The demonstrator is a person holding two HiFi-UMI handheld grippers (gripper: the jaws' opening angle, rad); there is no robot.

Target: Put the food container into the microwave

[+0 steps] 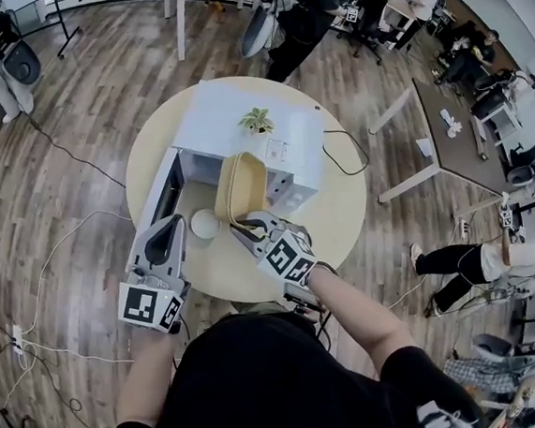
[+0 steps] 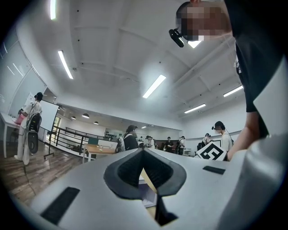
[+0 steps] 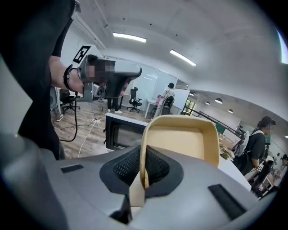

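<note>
Before the microwave (image 1: 209, 120), right hand-held gripper (image 1: 242, 226) tilts down, clamping the container (image 1: 243, 184).

Matt tan plastic food container (image 3: 184, 143), smooth white microwave (image 1: 230, 118), wooden plank floor (image 1: 79, 114)

The left tongs (image 2: 144, 152) fill the lower frame and point roughly level into a large room. The two dark pads (image 2: 126, 173) meet at their tips, and nothing is gripped between them. The narrow gap below the tips exposes a white, box-shaped object (image 2: 146, 194) and a strip of tan surface (image 2: 151, 211). To the right is a black-and-white marker cube (image 2: 210, 152), with the operator's forearm (image 2: 252, 130) beside it. Ceiling light strips (image 2: 154, 86) run overhead. Several people (image 2: 130, 139) stand in the background near a wooden table (image 2: 96, 150), and another person (image 2: 28, 126) stands at far left on the wooden floor (image 2: 27, 173).
</note>
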